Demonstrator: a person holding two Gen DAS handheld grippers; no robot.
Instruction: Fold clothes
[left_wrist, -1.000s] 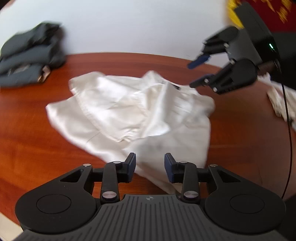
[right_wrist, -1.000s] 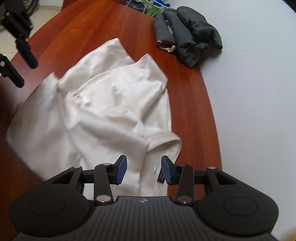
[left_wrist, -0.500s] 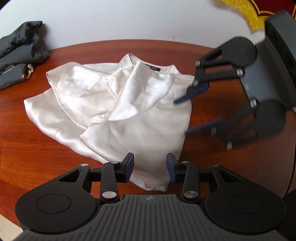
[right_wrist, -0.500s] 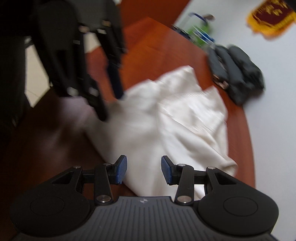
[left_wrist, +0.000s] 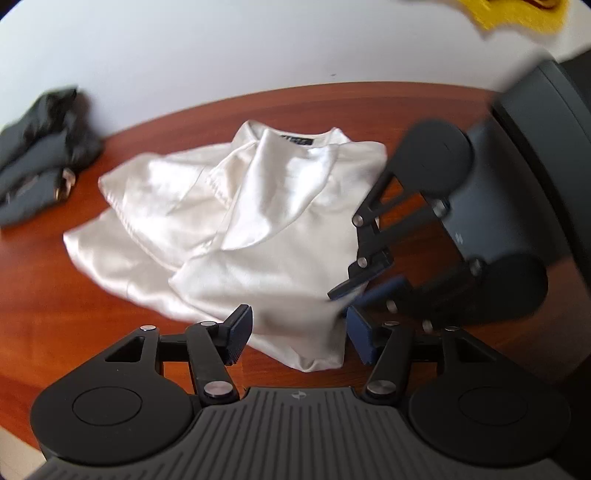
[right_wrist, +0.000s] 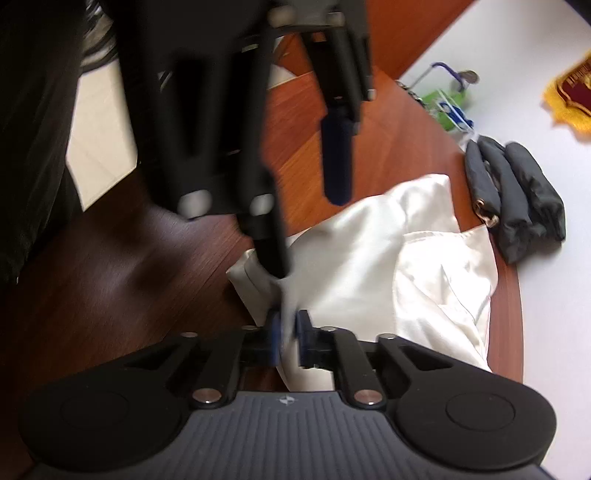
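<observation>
1. The right gripper (right_wrist: 287, 334) has just closed its jaws; they pinch the near edge of the white shirt (right_wrist: 417, 273).
2. The left gripper (left_wrist: 299, 334) has just opened its jaws; the shirt's corner lies between them, not pressed.
3. Beyond the jaws, the shirt lies crumpled on the table (left_wrist: 74, 314).
4. Farther away lies a dark folded garment (right_wrist: 517, 199).

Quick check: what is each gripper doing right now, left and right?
Left gripper: open, jaws just widened, astride the cream satin blouse hem, not gripping.
Right gripper: just closed, shut on the blouse's corner.
</observation>
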